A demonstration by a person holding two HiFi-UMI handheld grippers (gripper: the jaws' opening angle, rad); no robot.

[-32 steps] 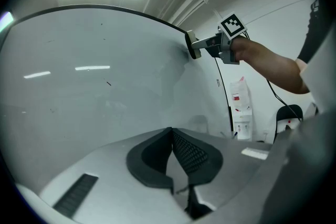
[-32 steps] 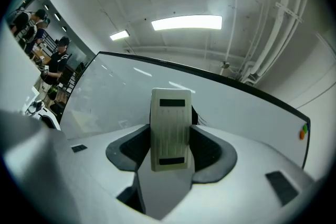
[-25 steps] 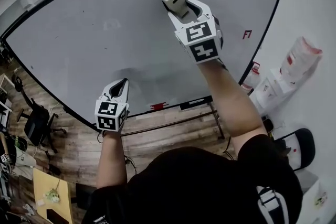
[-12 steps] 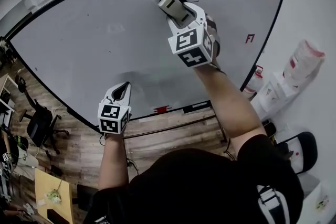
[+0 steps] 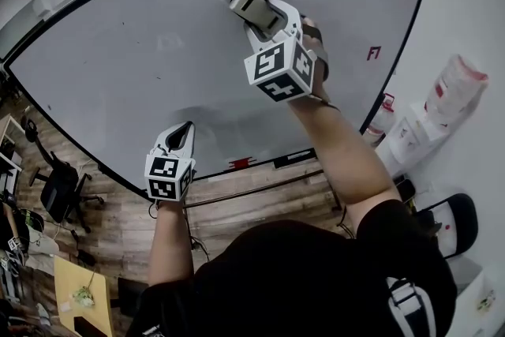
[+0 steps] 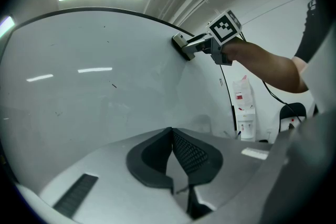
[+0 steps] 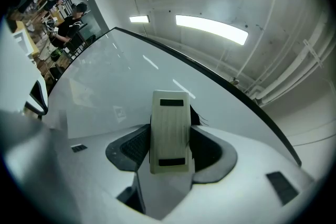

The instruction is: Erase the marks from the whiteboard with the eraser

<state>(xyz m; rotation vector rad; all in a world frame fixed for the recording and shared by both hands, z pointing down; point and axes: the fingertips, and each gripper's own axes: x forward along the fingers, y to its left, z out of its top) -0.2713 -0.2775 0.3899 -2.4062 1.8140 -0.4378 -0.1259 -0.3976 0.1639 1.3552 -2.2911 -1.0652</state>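
Right gripper (image 7: 169, 139) clamps the eraser (image 7: 169, 113) against the whiteboard (image 5: 142, 51) near its top edge; pad contact shows only in the right gripper view. Left gripper (image 6: 171, 134), jaws together, hangs lower.

A black office chair (image 5: 57, 187) stands on the wooden floor (image 5: 118, 225) near a yellow table (image 5: 67, 280).

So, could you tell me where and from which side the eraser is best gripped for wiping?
Probably across its two long edges, coming from the back, as the right gripper holds it: the eraser is a narrow oblong block that fits between the jaws, and this leaves its wiping face free against the whiteboard.
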